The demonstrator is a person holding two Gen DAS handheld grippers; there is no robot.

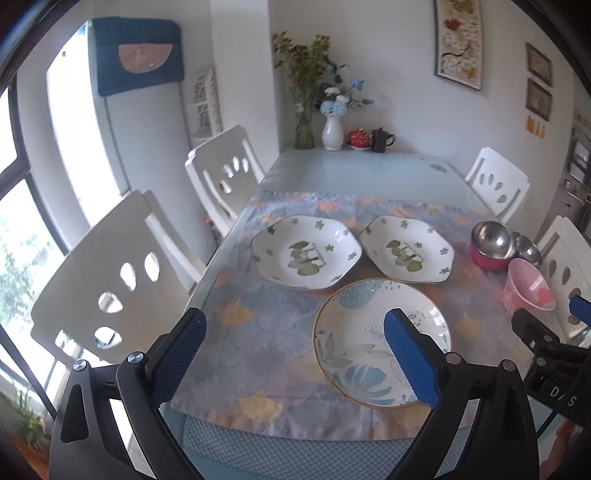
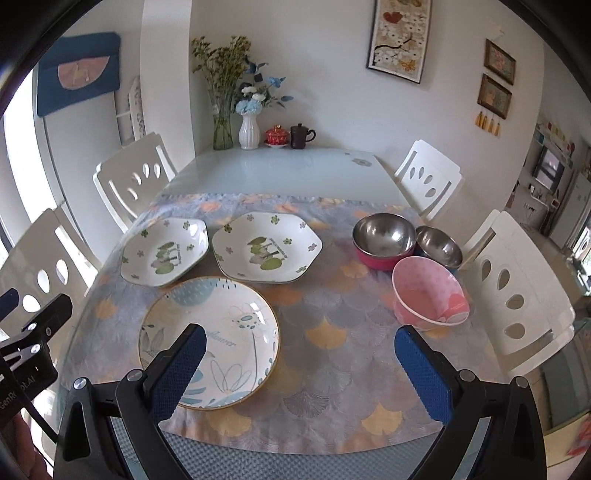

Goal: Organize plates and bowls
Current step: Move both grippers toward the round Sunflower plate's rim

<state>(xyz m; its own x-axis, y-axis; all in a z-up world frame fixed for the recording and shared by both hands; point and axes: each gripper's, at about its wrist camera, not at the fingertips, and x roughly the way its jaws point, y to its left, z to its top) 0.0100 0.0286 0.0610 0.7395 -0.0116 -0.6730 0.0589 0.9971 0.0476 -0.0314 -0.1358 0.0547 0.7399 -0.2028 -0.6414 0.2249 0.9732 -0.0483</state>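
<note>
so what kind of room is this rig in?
Most likely a home dining room. A glass-topped dining table with white chairs around it, plates and bowls laid out on a patterned cloth, flower vases at the far end, framed pictures on the wall.

Soft daylight fills both views, coming from the window (image 1: pixel 22 229) at the left, which is blown out to near white in the left wrist view. The glass worktop (image 2: pixel 280 173) carries a pale sheen toward its far end, and small glints sit on the round plate (image 2: pixel 208 341) and inside the steel bowl (image 2: pixel 384 233). Shadows under the dishes are faint and short. Colours look slightly washed and cool. Fisheye bending curves the walls, chairs and picture frames strongly toward the edges, and black vignette fills the corners. The centre is fairly sharp; the rim areas are soft and smeared
</note>
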